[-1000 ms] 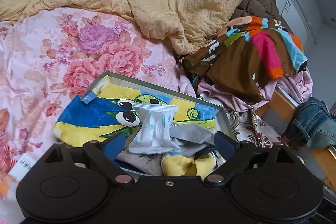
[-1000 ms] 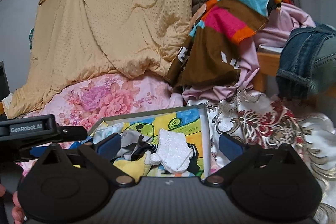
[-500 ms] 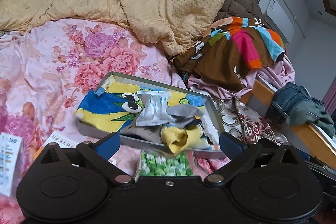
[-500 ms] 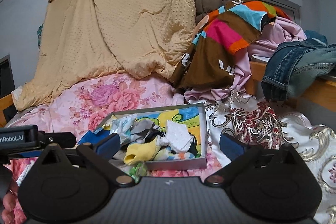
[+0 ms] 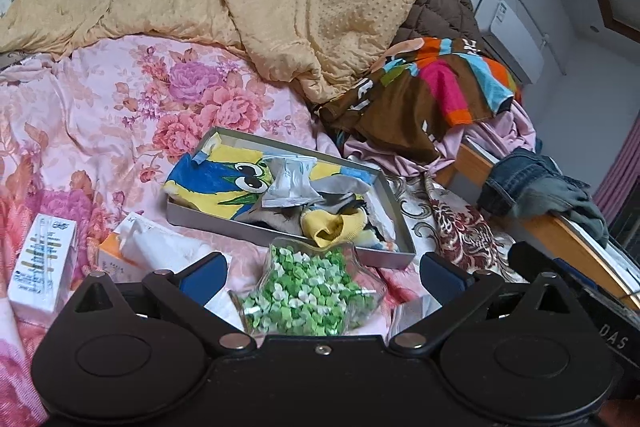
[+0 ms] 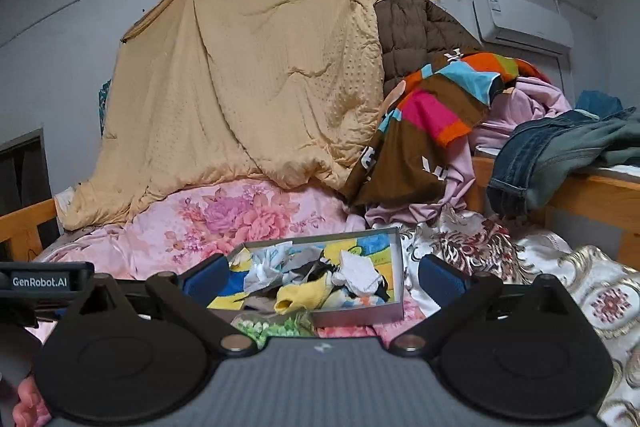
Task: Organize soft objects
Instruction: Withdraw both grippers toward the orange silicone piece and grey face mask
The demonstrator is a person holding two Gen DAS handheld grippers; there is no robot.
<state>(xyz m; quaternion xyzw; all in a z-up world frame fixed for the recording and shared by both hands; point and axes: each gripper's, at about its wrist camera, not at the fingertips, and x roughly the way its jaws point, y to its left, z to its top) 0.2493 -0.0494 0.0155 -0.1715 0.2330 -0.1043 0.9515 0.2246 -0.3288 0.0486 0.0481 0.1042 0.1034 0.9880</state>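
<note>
Both tongs stand wide apart with nothing between their blue pads: the left tongs [image 5: 322,277] and the right tongs [image 6: 322,277] hover above the bed's pink floral sheet [image 5: 100,107]. A shallow grey cardboard tray [image 5: 280,233] lies mid-bed, holding a yellow-and-blue cartoon cloth [image 5: 216,183], a rolled yellow sock [image 5: 334,229], a grey sock [image 5: 340,187] and a white fluffy sock [image 6: 360,273]. Just in front of the tray, towards the bed's near edge, rests a clear bag of green and white pieces [image 5: 308,293]. A white carton [image 5: 42,267] lies near the left edge.
</note>
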